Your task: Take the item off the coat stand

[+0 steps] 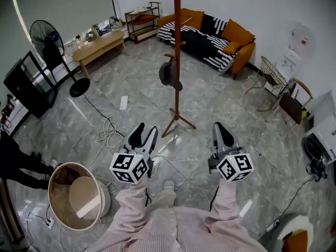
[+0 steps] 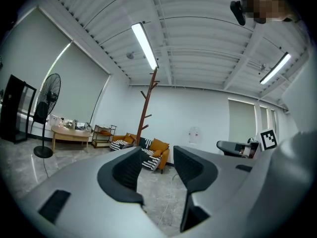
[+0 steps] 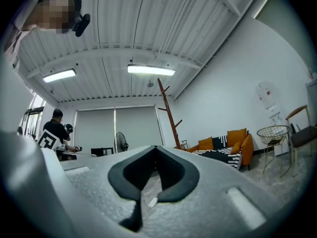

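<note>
Your left gripper [image 1: 143,134] stands wide and empty, ready for the dark hat [image 1: 167,73] hanging on the coat stand [image 1: 177,35]; your right gripper [image 1: 221,135] is closed, idle.

Matt brown wooden coat stand [image 1: 177,46] stands on glossy marbled floor tiles [image 1: 226,106].

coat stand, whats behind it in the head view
Behind the coat stand sits an orange sofa with a black-and-white striped throw draped over it. The stand's upright covers a thin strip of the sofa's left end, so that strip cannot be seen.
</note>
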`<state>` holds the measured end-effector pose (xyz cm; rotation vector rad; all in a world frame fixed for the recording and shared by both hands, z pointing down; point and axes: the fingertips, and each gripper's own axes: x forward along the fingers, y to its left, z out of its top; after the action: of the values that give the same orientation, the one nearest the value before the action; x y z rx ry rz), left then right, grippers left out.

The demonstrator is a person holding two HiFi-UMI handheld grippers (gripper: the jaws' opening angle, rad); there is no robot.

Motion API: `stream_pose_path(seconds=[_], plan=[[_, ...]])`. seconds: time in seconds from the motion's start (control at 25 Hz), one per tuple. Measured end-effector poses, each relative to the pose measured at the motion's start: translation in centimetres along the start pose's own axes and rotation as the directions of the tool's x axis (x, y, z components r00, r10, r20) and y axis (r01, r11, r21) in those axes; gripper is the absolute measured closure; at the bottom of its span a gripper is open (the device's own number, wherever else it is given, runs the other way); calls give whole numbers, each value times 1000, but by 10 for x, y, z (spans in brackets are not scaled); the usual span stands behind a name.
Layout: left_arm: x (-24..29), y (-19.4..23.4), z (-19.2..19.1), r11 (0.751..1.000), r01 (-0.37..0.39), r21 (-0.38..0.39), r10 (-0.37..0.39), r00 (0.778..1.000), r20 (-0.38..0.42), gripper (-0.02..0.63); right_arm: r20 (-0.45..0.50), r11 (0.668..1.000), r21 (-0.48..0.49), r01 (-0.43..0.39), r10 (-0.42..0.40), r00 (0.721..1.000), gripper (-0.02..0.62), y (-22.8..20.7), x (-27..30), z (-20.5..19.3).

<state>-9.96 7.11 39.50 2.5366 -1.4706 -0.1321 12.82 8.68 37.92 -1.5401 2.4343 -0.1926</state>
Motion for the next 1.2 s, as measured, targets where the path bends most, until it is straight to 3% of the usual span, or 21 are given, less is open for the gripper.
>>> stream_pose_path(seconds=[0.68,1.2], plan=[[148,89,12,999,44,-10,-44,998,-44,417,17,1000,16,-9,9,1000,591,-55,157,-9],[215,107,1,995,86,-45,-90,991,-98,417,-24,1000,17,-7,7,1000,591,-73,202,-25]])
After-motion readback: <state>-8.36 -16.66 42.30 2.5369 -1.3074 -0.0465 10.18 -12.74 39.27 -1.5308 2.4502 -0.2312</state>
